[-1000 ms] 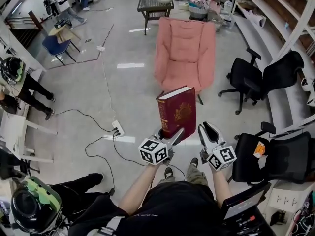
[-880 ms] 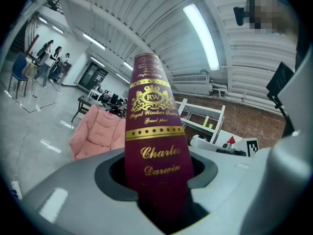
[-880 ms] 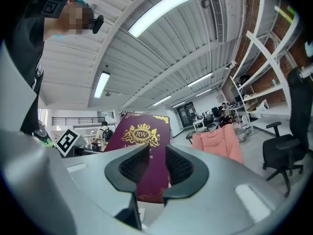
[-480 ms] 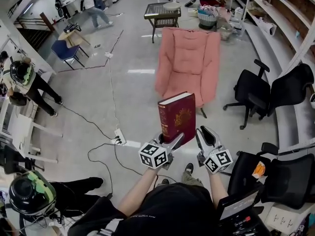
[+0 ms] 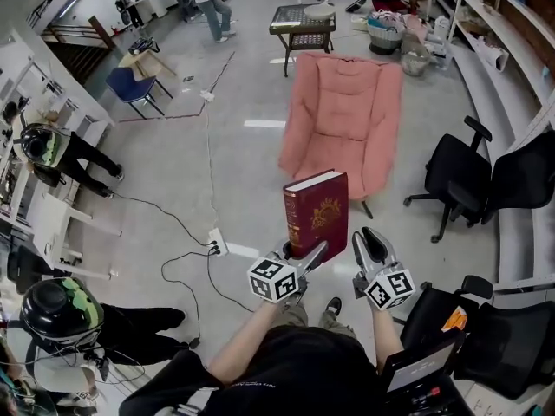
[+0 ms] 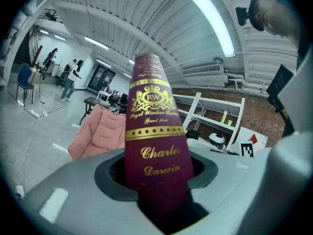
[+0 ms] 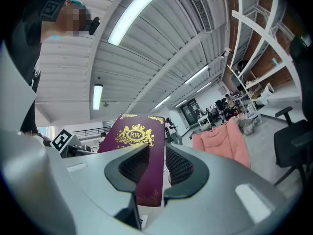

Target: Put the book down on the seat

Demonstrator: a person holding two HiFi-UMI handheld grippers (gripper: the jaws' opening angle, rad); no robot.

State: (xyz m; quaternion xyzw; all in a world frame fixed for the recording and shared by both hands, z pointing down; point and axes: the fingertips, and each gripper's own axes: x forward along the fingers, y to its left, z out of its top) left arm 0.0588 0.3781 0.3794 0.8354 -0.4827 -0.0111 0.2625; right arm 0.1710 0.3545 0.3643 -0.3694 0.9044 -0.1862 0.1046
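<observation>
A dark red hardback book [image 5: 316,211] with gold print stands upright in the air, its lower edge clamped in my left gripper [image 5: 308,254], which is shut on it. The left gripper view shows the spine [image 6: 154,146] rising from between the jaws of that gripper [image 6: 156,180]. My right gripper [image 5: 371,245] hovers just right of the book, open, with nothing between its jaws. In the right gripper view the book's cover [image 7: 134,146] lies beyond that gripper [image 7: 154,165]. The pink armchair [image 5: 342,120] stands ahead on the floor, its seat bare.
Black office chairs [image 5: 460,180] [image 5: 503,336] stand at the right along the shelving. A power strip with cables [image 5: 215,248] lies on the floor at the left. A helmeted person [image 5: 61,315] crouches at lower left. A small table [image 5: 303,20] stands behind the armchair.
Both grippers and the upright book have been carried forward towards the pink armchair, which now sits lower and nearer in the head view. The left grip on the book is unchanged.
</observation>
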